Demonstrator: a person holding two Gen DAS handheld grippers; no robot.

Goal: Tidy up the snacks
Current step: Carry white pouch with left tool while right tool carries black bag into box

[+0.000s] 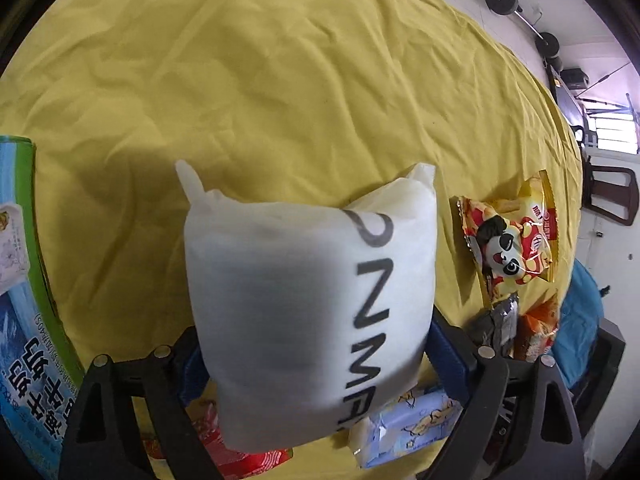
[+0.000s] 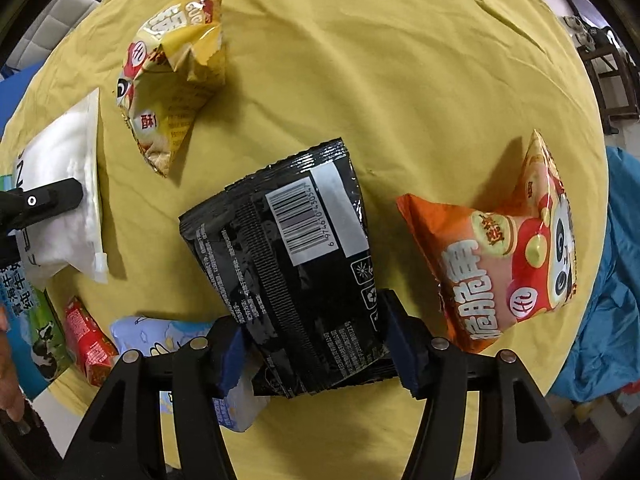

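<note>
Black packet (image 2: pixel 288 264) clamped in your right jaws and white pouch (image 1: pixel 304 304) in your left could slip, since both grip slick film near one end.

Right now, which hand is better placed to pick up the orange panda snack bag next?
Neither is free: the left tongs hold the white pouch, the right tongs hold the black packet. Still, right: the orange bag lies just beside them.
</note>
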